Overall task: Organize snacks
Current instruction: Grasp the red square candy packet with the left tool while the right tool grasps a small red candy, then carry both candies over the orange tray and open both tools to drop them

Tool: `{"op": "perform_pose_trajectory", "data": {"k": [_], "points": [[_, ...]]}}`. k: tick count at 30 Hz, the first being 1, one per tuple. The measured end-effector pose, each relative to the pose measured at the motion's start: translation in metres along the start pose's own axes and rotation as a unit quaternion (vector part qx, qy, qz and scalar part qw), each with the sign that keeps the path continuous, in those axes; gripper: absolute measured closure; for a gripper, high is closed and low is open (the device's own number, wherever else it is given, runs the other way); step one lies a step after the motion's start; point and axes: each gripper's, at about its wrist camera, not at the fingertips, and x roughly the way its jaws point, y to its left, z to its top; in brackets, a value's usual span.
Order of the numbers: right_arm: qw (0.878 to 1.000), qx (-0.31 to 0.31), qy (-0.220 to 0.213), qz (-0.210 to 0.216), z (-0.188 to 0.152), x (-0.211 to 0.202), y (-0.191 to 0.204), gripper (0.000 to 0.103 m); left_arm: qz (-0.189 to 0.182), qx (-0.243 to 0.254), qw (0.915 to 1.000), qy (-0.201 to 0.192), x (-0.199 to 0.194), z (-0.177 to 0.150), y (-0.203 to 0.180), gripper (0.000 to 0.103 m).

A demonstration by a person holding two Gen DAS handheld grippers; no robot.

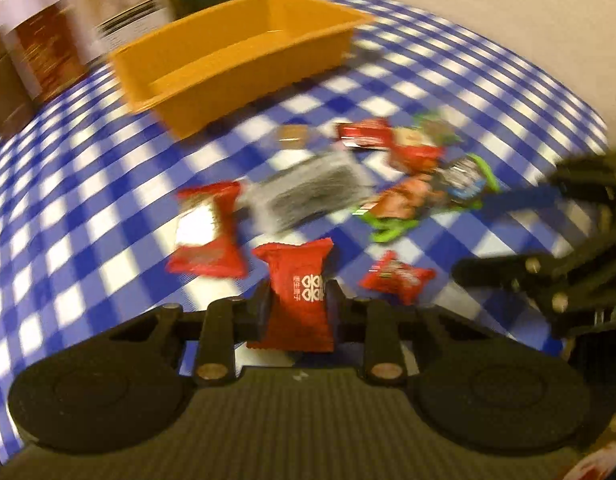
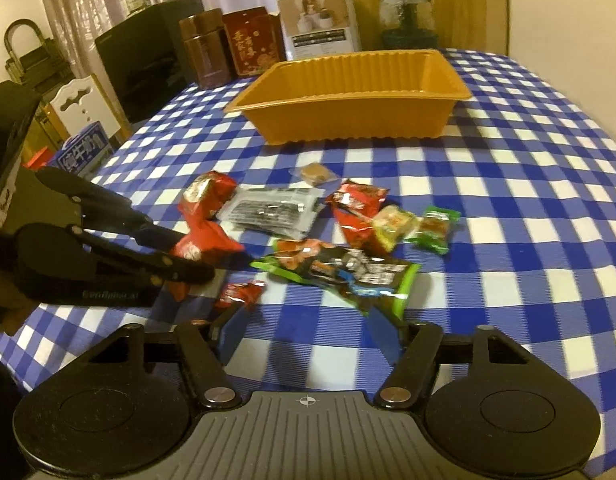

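Left gripper clamped on a small red foil snack packet with white print — pads pinch it from both sides, packet upright between them, just above the blue-and-white checked tablecloth.

Right gripper about half open, blue pads apart with only cloth showing in the gap. The end of a long green-edged dark snack bag lies just beyond its far-side pad; contact cannot be told.

Orange ribbed plastic tray sits at 12 o'clock from the right gripper, well apart from the snack pile, inside looks bare.

Loose snacks between tray and grippers: a clear packet with dark contents at about 11 o'clock, a red crinkled packet at 12 beside a yellowish wrapped snack and a small green packet at 1 o'clock. A small clear-wrapped brown biscuit lies nearest the tray. A tiny red packet sits just beyond the right gripper's near-side pad.

In the left wrist view — blurred — a red-and-white packet lies at 11 o'clock.

Boxes and jars line the table's far edge.
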Motion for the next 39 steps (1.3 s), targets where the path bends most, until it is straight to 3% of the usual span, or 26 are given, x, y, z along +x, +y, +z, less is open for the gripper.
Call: {"op": "perform_pose_trajectory", "data": {"k": [3, 8, 16, 19, 30, 39], "points": [[1.0, -0.006, -0.001, 0.01, 0.002, 0.007, 0.009, 0.042, 0.023, -0.046, 0.9987, -0.002, -0.003, -0.005, 0.011, 0.078], [1.0, -0.012, -0.004, 0.02, 0.006, 0.02, 0.023, 0.049, 0.03, -0.103, 0.9942, -0.003, -0.009, -0.011, 0.026, 0.078], [1.0, -0.021, 0.009, 0.005, 0.007, 0.039, 0.037, 0.066, 0.027, -0.128, 0.9913, -0.01, -0.015, -0.012, 0.035, 0.078], [1.0, -0.028, 0.009, 0.0, 0.007, 0.039, 0.038, 0.078, 0.023, -0.13, 0.9912, -0.01, -0.015, -0.012, 0.033, 0.078], [0.999, -0.037, -0.008, -0.006, 0.009, 0.023, 0.04, 0.082, 0.024, -0.132, 0.9908, -0.019, -0.027, -0.006, 0.021, 0.078], [0.997, -0.01, -0.072, -0.017, 0.047, -0.013, 0.016, 0.082, 0.033, -0.136, 0.988, -0.065, -0.05, 0.036, 0.017, 0.078]]}}
